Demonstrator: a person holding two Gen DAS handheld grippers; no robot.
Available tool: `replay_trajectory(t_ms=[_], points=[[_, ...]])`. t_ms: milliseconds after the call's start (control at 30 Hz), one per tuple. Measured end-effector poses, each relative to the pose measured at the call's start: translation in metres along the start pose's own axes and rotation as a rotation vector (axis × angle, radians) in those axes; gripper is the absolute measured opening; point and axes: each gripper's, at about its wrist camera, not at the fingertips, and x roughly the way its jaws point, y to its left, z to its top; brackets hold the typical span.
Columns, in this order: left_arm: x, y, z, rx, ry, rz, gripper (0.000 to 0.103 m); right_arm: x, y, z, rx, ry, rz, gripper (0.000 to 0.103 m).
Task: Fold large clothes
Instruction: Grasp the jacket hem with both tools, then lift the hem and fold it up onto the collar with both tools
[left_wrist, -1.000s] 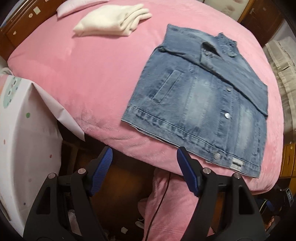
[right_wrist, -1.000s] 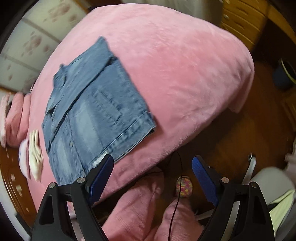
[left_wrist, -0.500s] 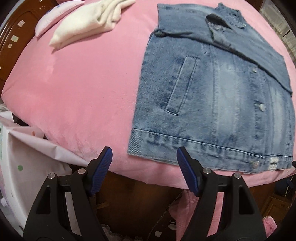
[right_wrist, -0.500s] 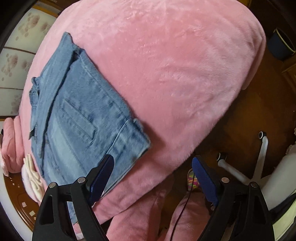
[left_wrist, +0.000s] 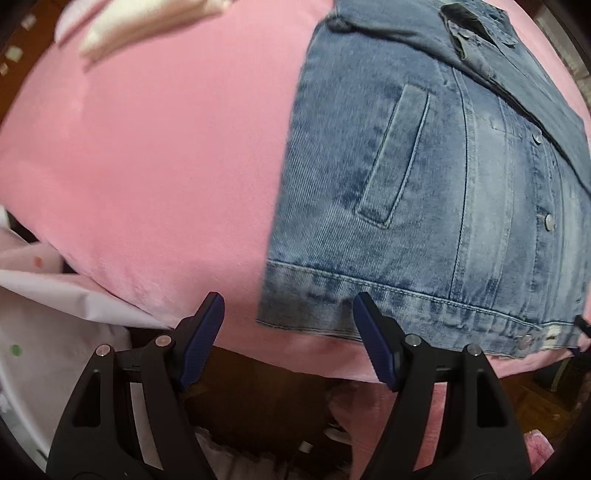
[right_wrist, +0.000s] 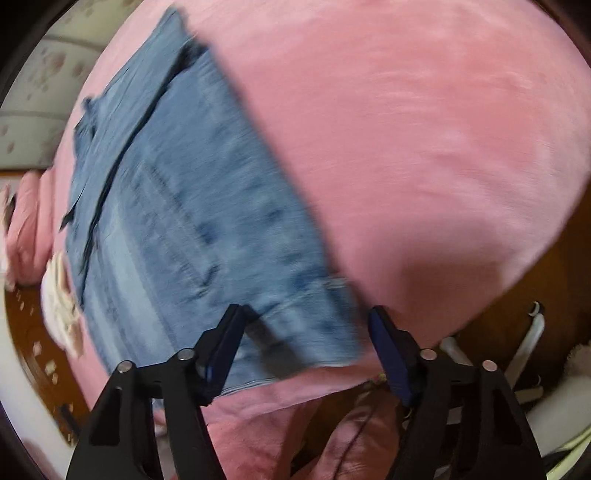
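both claws released, left claw and right claw at denim jacket hem

Pink bed with clothes.
A denim jacket lies flat near its edge; cream clothes lie farther back.

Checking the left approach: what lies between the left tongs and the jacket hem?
Only bare pink blanket. The left wrist view shows the open left tongs just short of the jacket hem corner, with nothing else between.
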Motion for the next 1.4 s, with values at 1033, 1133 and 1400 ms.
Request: replay_trajectory(t_ms=[1033,1133,1400], points=[[0.025,0.019,0.057,-0.095,0.098,-0.276,0.025,0.015,0.005,0.017,0.003,0.063,0.024,0.044],[0.023,0.028,0.052,-0.156,0.082,-0.257,0.014,0.005,0.007,0.012,0.058,0.054,0.130,0.031],[-0.025,0.047,0.054,-0.315,0.008,-0.425,0.010,-0.038,0.049,0.004,0.129,0.004,0.380,0.023]])
